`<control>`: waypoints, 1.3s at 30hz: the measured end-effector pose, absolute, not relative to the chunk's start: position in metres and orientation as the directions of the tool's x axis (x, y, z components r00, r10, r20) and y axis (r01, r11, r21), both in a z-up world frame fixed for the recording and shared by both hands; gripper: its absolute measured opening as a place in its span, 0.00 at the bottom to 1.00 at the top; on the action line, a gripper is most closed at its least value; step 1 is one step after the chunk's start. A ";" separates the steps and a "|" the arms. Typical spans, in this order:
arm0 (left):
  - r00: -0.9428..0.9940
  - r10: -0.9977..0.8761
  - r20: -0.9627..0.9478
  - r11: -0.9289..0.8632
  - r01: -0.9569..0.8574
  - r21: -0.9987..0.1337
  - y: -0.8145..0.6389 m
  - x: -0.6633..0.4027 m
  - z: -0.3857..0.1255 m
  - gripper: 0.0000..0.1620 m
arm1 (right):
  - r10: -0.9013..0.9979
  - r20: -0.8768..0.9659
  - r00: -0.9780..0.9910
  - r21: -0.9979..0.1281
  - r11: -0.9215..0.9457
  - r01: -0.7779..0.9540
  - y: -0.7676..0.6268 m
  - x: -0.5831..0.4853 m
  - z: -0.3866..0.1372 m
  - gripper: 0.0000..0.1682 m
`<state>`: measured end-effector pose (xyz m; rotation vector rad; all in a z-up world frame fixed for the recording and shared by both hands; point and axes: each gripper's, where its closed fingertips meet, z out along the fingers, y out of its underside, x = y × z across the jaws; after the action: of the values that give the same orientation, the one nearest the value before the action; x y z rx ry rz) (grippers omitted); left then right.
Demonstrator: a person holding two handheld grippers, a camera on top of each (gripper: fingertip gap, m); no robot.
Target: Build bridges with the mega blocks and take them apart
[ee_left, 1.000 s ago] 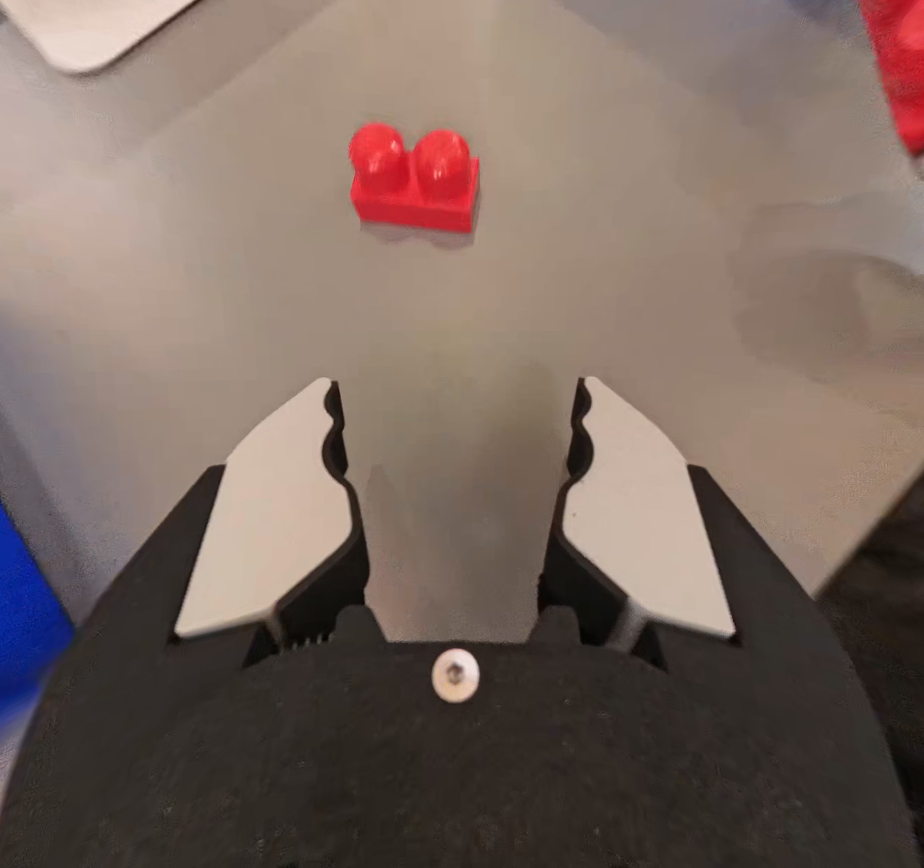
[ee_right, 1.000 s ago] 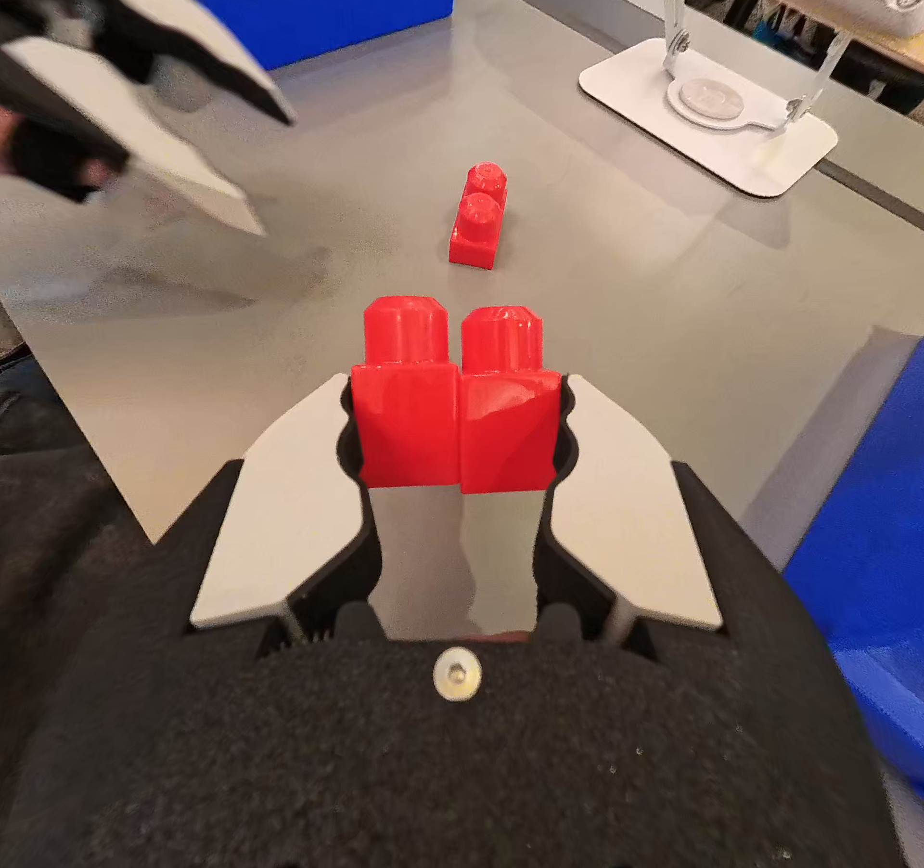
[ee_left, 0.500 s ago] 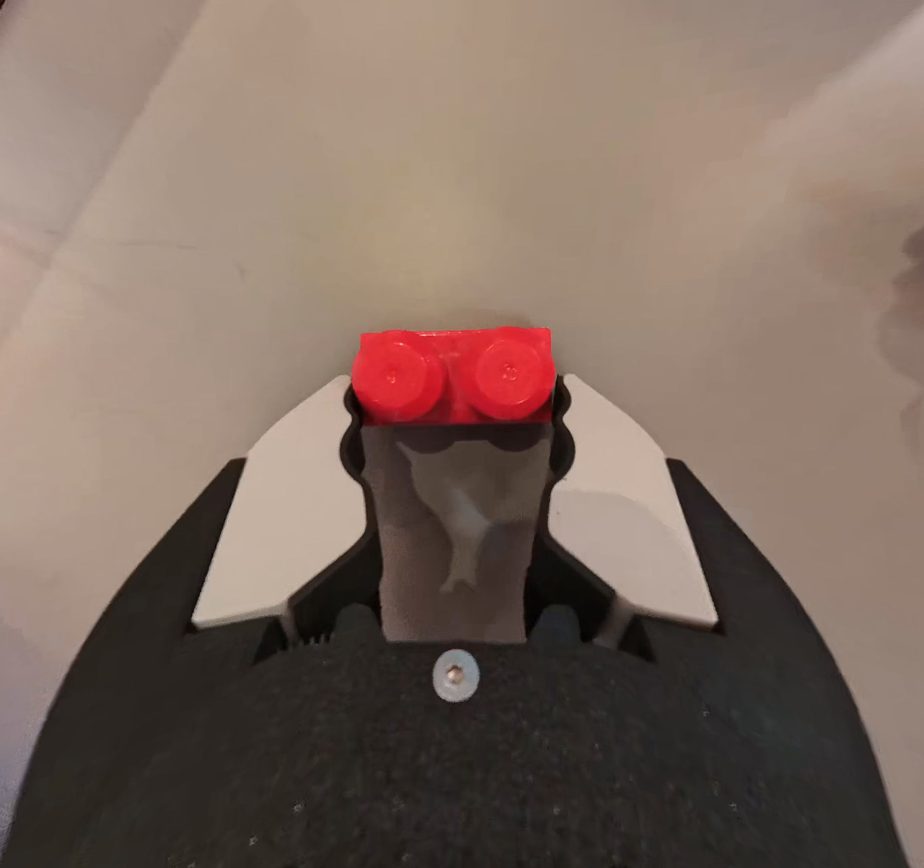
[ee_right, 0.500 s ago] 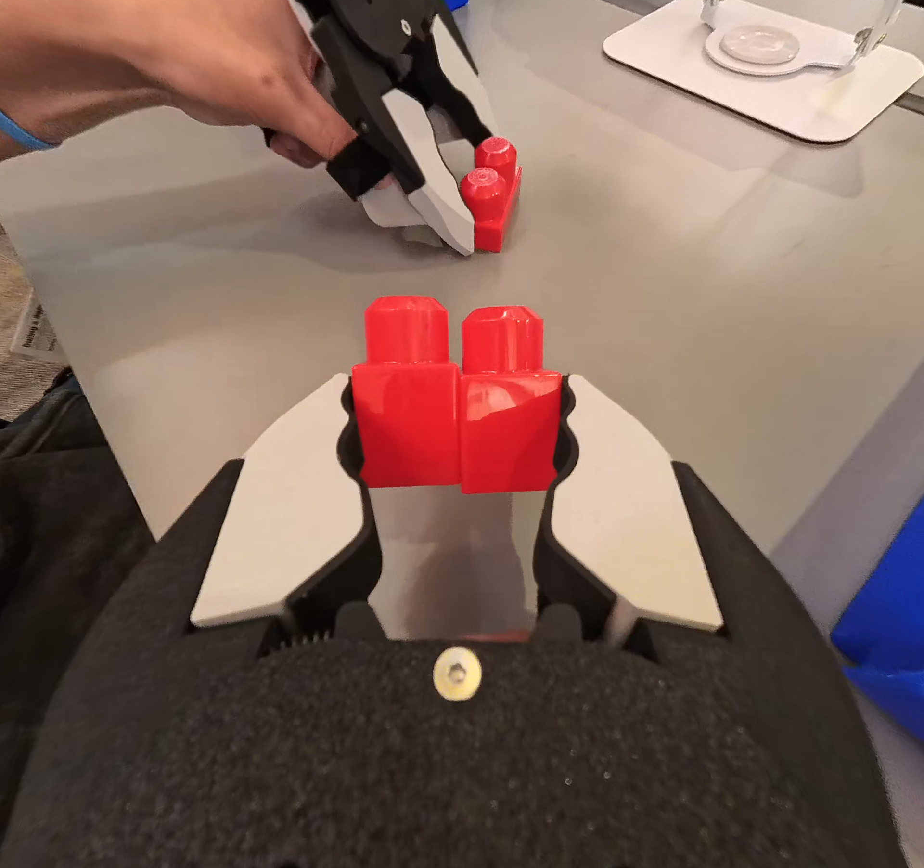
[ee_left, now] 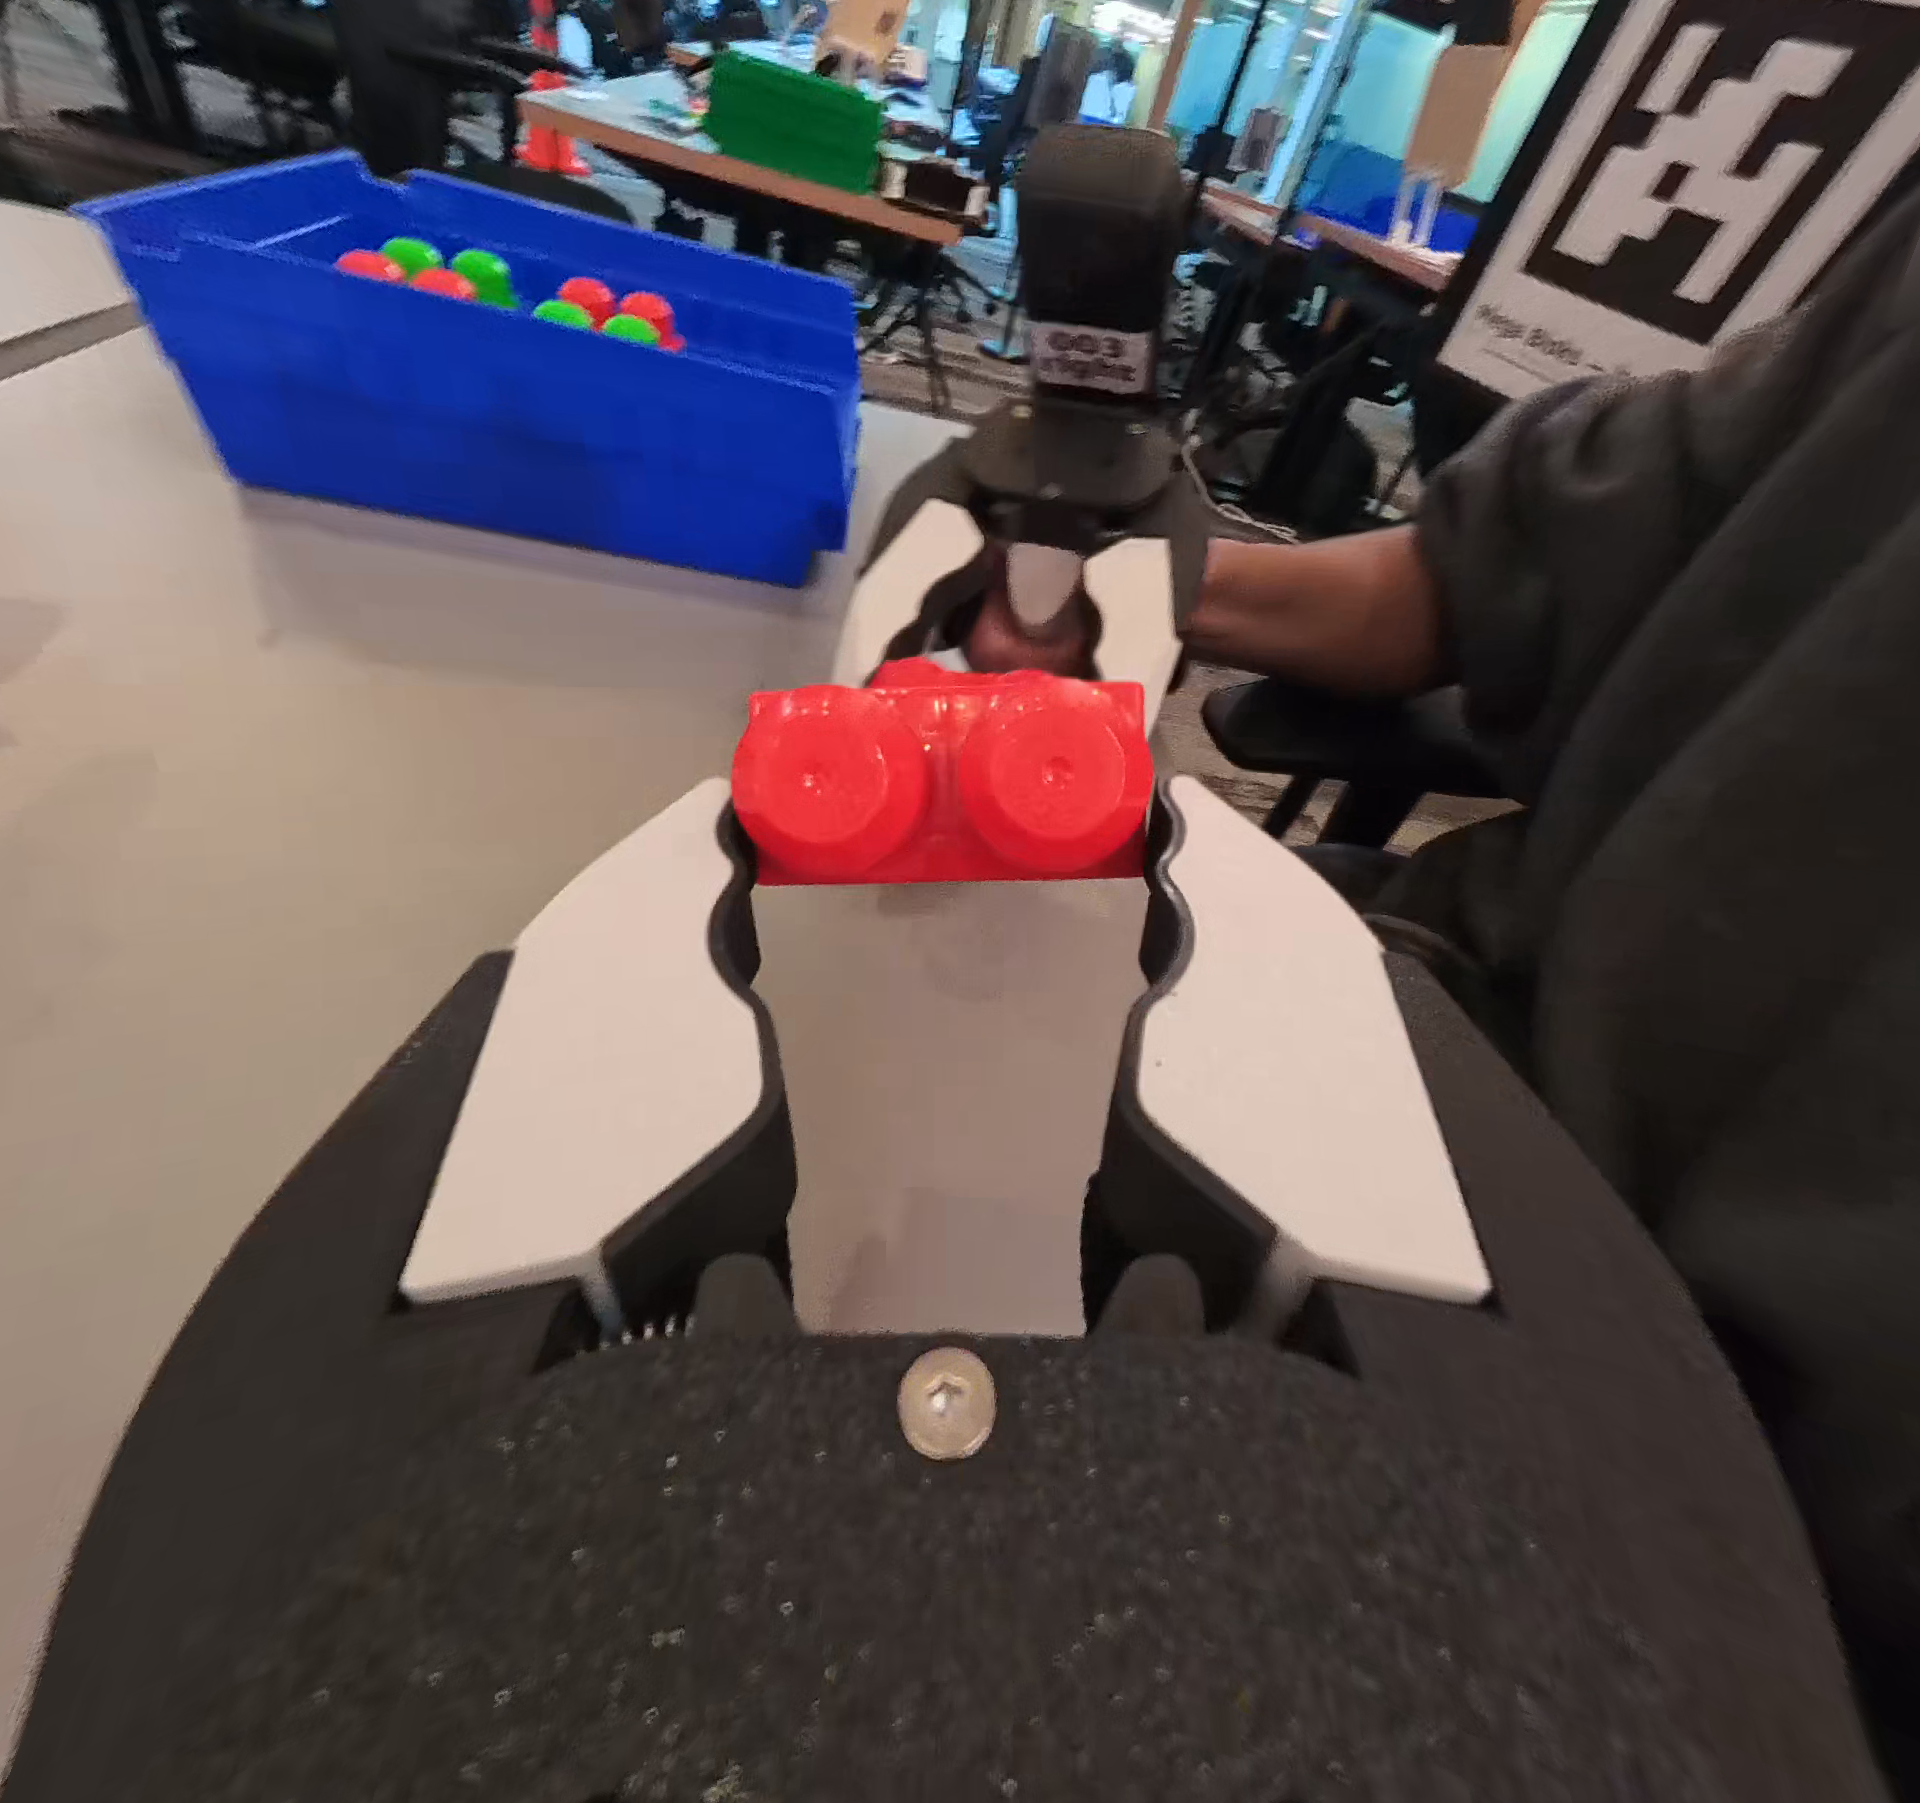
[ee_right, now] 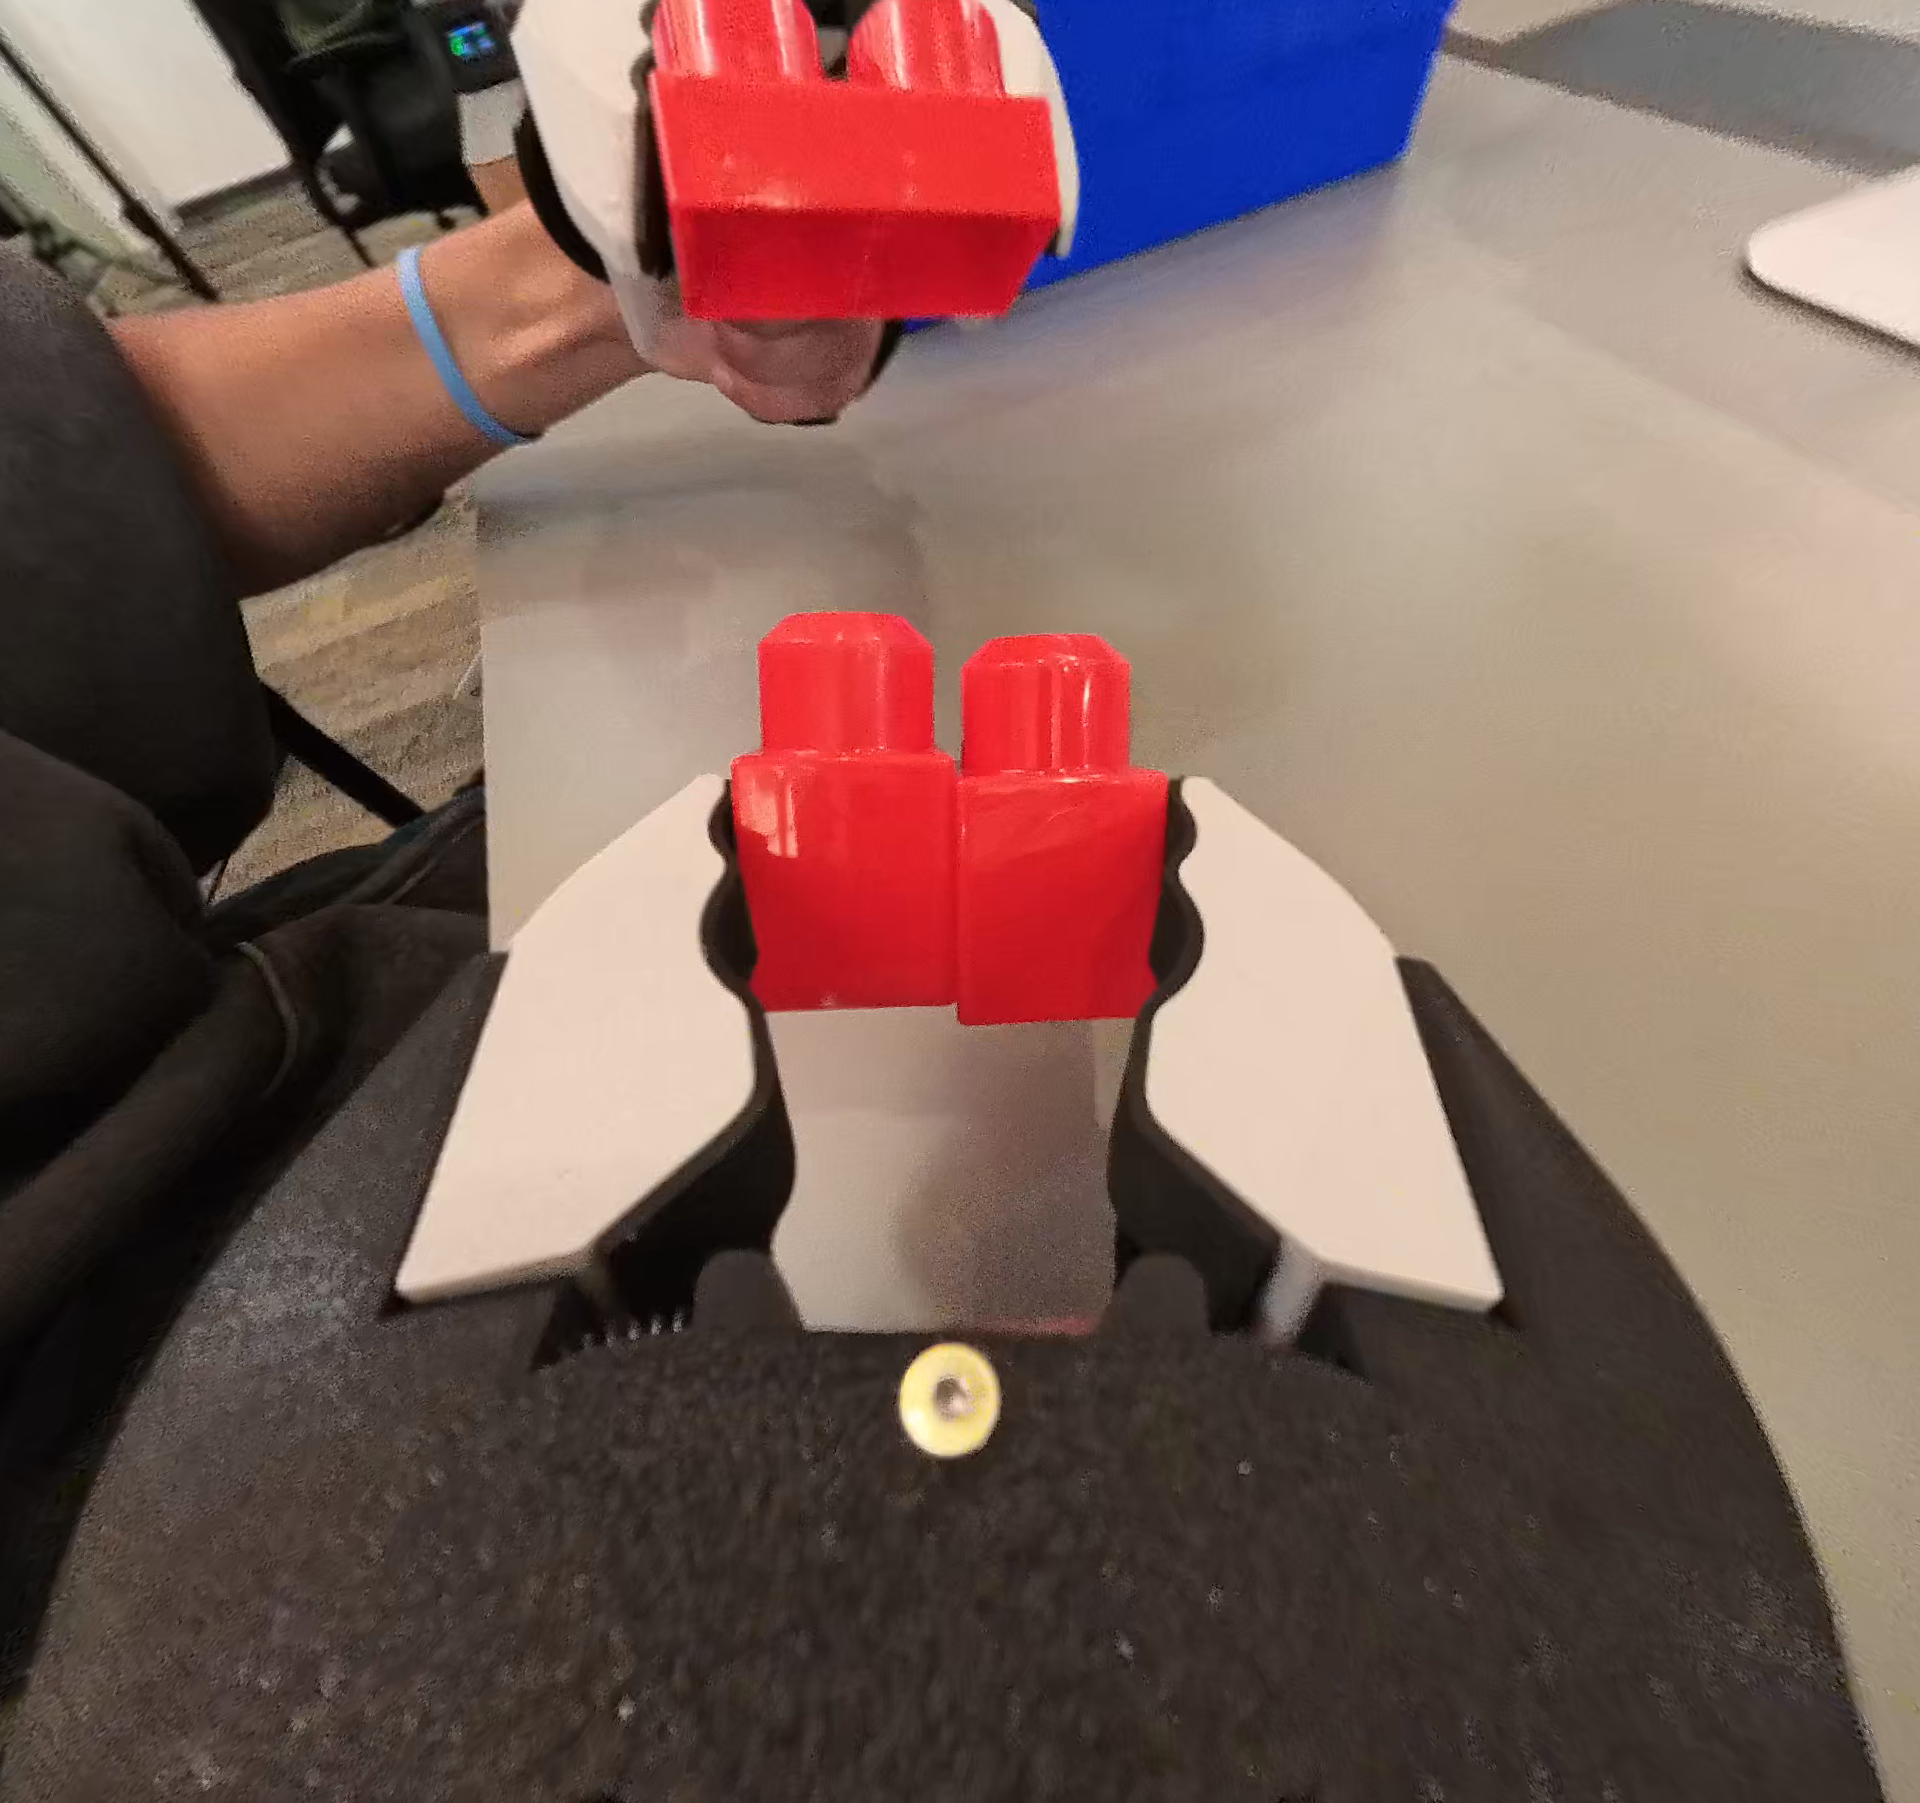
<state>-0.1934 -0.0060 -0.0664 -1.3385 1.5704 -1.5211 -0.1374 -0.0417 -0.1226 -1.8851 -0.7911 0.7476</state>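
Red blocks pinched in both grippers above a grey table [ee_right: 1455,558].
Left gripper [ee_left: 940,818] jaws clamp a two-stud red block [ee_left: 940,792]; right gripper [ee_right: 951,880] jaws squeeze two single-stud red blocks [ee_right: 951,880] side by side, facing it.

Grey table [ee_left: 312,714], busy workshop behind.
A white flat base [ee_right: 1839,267] sits at the table's right edge; beyond, a green crate [ee_left: 795,122] rests on a far wooden bench, and a black-and-white marker board [ee_left: 1704,143] stands at right.
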 end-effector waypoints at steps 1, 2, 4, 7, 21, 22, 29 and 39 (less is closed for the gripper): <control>-0.364 -0.903 0.228 -0.137 -0.260 -0.956 -0.010 -0.192 -0.062 0.44 | 0.796 -0.146 0.588 -0.911 -0.339 0.233 -0.035 -0.143 -0.118 0.45; -0.385 -0.897 0.215 -0.115 -0.267 -0.957 -0.013 -0.190 -0.060 0.44 | 0.817 -0.139 0.559 -0.914 -0.323 0.245 -0.030 -0.149 -0.112 0.45; -0.419 -0.890 0.180 -0.065 -0.273 -0.960 -0.018 -0.185 -0.057 0.44 | 0.855 -0.130 0.502 -0.923 -0.289 0.253 -0.025 -0.160 -0.101 0.45; -0.444 -0.883 0.151 -0.006 -0.312 -0.950 -0.022 -0.180 -0.060 0.44 | 0.878 -0.062 0.475 -0.921 -0.234 0.313 -0.020 -0.167 -0.094 0.45; -0.441 -0.885 0.150 -0.004 -0.316 -0.949 -0.015 -0.166 -0.077 0.44 | 0.875 -0.033 0.483 -0.924 -0.211 0.318 -0.010 -0.171 -0.096 0.44; -0.437 -0.887 0.147 0.006 -0.330 -0.944 -0.015 -0.166 -0.080 0.44 | 0.875 -0.035 0.482 -0.919 -0.218 0.328 -0.009 -0.170 -0.099 0.45; -0.438 -0.884 0.162 -0.003 -0.341 -0.940 -0.017 -0.164 -0.090 0.45 | 0.881 -0.069 0.468 -0.920 -0.237 0.312 -0.010 -0.170 -0.103 0.44; -0.431 -0.890 0.148 0.018 -0.359 -0.933 -0.015 -0.156 -0.097 0.45 | 0.875 -0.096 0.475 -0.928 -0.251 0.275 -0.007 -0.164 -0.103 0.44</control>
<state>-0.1565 -0.0150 -0.0974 -1.2726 1.8102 -1.4145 -0.1636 -0.0072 -0.1034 -1.7737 -0.9775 0.7926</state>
